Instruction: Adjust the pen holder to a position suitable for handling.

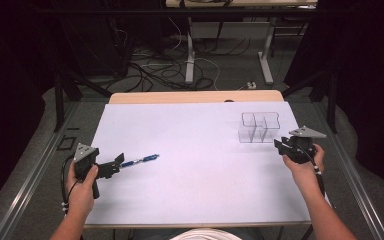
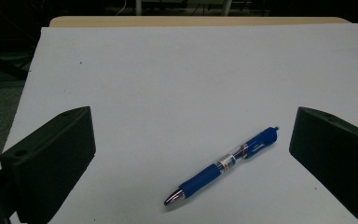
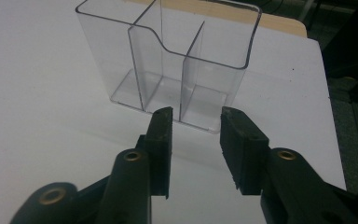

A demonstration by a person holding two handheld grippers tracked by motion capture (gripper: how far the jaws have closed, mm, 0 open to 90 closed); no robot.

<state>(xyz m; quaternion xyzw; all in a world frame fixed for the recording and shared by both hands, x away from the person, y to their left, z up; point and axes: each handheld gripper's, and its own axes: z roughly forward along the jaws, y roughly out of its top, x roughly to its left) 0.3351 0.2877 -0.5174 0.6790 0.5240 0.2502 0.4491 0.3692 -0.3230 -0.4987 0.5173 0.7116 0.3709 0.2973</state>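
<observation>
A blue click pen (image 1: 140,160) (image 2: 223,164) lies flat on the white table (image 1: 195,165), its metal tip towards my left gripper. My left gripper (image 1: 114,165) (image 2: 191,158) stands wide open with the pen on the table between its jaws, untouched. A clear plastic organiser (image 1: 258,127) (image 3: 177,60) with several compartments stands upright at the table's right, nothing inside it. My right gripper (image 1: 279,145) (image 3: 196,119) is open, its tips just short of the organiser's near wall, with nothing between them.
A wooden strip (image 1: 195,96) runs along the table's far edge. Behind it lie floor cables (image 1: 165,70) and the metal legs (image 1: 190,55) of another table. The white tabletop drops off close to the organiser's right side.
</observation>
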